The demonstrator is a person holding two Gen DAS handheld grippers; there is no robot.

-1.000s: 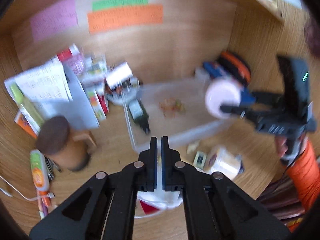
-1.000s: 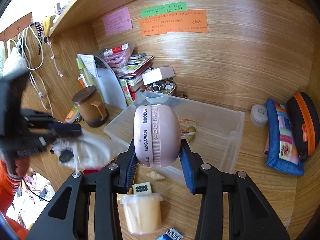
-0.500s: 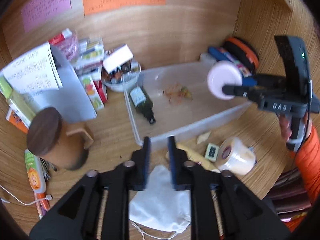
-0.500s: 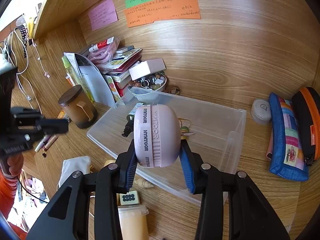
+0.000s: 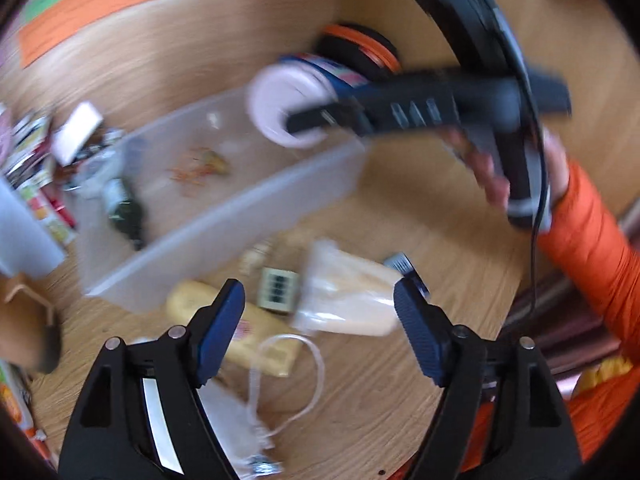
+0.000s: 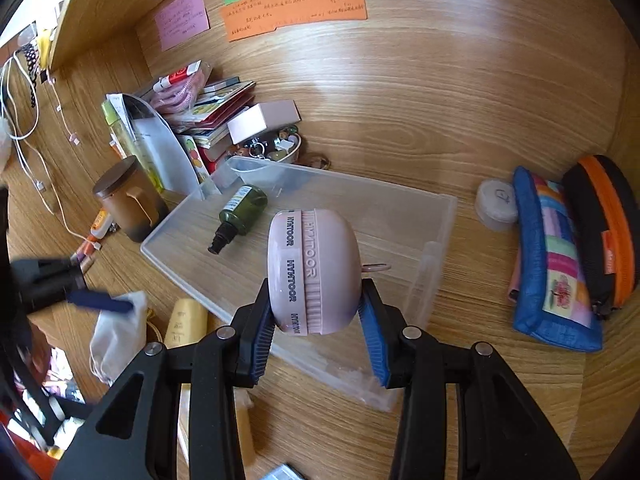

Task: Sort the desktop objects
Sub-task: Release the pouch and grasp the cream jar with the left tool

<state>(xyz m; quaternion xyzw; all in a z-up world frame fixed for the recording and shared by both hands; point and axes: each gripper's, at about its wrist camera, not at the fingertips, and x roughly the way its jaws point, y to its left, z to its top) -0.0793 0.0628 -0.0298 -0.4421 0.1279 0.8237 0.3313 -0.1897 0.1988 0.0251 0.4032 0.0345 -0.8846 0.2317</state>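
Observation:
My right gripper (image 6: 318, 340) is shut on a round pink case (image 6: 314, 270) marked HYNTOOR and holds it above the right part of a clear plastic bin (image 6: 434, 236). A green bottle (image 6: 240, 214) lies in the bin. My left gripper (image 5: 320, 324) is open and empty above a cream jar (image 5: 348, 294) on its side, a yellow tube (image 5: 236, 330) and a small tile (image 5: 278, 290). A white drawstring pouch (image 5: 232, 420) lies below its left finger. The pink case (image 5: 286, 108) and bin (image 5: 224, 216) also show, blurred, in the left wrist view.
A brown lidded mug (image 6: 130, 200), a stack of books and packets (image 6: 208, 112) and a bowl of trinkets (image 6: 280, 148) stand left of the bin. A blue pouch (image 6: 552, 264), an orange-black case (image 6: 604, 228) and a small white round tin (image 6: 496, 202) lie at right.
My left gripper has let go of the white pouch, opened wide and swung right over the jar. My right gripper has carried the pink case forward over the bin.

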